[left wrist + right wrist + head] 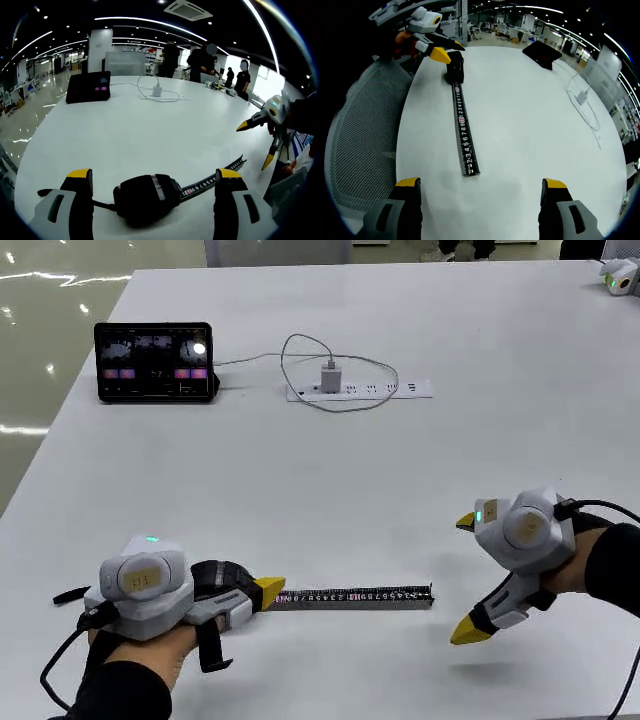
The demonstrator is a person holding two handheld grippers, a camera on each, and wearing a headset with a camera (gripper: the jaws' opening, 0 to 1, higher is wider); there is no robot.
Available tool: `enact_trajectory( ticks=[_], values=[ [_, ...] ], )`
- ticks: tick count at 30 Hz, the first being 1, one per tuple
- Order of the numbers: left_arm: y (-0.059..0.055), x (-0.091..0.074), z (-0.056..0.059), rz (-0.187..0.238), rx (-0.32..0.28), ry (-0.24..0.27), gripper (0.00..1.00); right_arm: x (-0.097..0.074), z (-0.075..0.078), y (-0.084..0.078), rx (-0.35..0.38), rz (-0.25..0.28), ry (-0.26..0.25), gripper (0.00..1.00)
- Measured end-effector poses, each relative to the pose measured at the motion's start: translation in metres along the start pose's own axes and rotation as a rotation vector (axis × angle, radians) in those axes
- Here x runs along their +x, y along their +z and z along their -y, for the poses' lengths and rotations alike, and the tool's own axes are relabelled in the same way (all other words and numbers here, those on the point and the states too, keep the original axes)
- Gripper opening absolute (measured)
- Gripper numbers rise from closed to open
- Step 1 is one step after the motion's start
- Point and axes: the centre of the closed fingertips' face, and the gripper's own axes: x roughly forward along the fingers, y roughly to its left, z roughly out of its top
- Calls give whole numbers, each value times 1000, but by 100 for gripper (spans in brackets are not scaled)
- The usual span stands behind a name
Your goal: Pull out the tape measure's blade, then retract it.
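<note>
Pull-out half is looking done: the blade [350, 596] is lying flat on the counter [400, 470], running out of the black tape measure case [147, 195] toward the right gripper [466, 578]. Right gripper is hovering with jaws spread, gripping nothing. The hook end [470, 172] is sitting just ahead of the gap between them, touching neither. Left gripper [153, 175] is straddling the case, jaws spread too, with a gap showing on each side in the left gripper view, so it's bracketing, not clamping. Judging by that, the retract step is coming up. Next move is likely needing the case pinned and any lock freed; can't tell where the lock is or whether it's engaged. The hook end probably wants guiding so it isn't whipping back. Room: plenty of bare counter ahead, with the tablet [155, 362] and power strip [375, 390] sitting well apart at the far side. Near edge is the tight one: in the right gripper view the blade is running alongside the counter edge, with a grey mesh chair [365, 140] just beyond.
</note>
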Motion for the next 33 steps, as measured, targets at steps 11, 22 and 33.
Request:
enact_trajectory(
  ticks=[11, 22, 33],
  values=[
    [-14, 9, -1, 38, 41, 83, 99, 17, -1, 1, -17, -33, 36, 99],
    [-16, 7, -11, 113, -16, 118, 99, 24, 0, 6, -7, -30, 66, 85],
    [-20, 11, -14, 106, 16, 117, 99, 31, -14, 7, -89, -43, 141, 44]
  ],
)
